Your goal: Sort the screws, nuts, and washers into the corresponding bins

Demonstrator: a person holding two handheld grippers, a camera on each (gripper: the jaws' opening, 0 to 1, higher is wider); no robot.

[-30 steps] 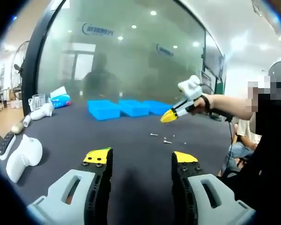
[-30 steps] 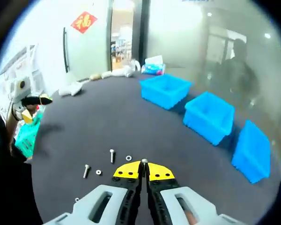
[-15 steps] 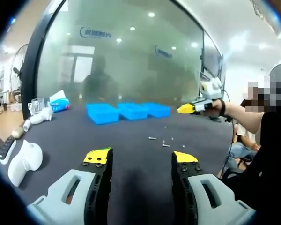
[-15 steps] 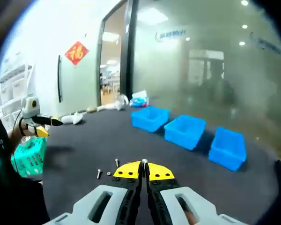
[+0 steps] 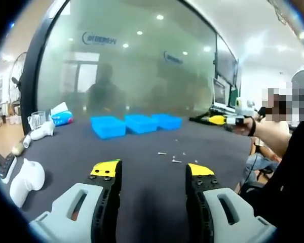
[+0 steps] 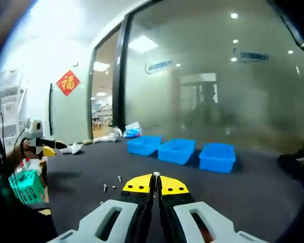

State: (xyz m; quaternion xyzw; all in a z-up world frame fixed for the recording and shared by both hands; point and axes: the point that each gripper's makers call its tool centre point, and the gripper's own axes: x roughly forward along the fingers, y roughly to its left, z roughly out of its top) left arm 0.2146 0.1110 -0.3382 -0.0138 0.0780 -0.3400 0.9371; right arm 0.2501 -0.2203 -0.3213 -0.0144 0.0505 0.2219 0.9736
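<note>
Now the right gripper (image 6: 155, 183), grey-bodied with yellow-tipped jaws, is clenched on a small silver screw (image 6: 155, 174) pinched at its tips, and it sits higher and more level than a second ago, when it hung low over the dark grey tabletop (image 6: 253, 187). Three open blue plastic bins (image 6: 177, 151) stand in a row ahead, now nearer the horizon. Loose silver screws and washers (image 6: 111, 183) lie on the table left of the jaws. The left gripper (image 5: 151, 172) stays released, jaws wide apart, with the scattered fasteners lying ahead and the bins beyond.
</note>
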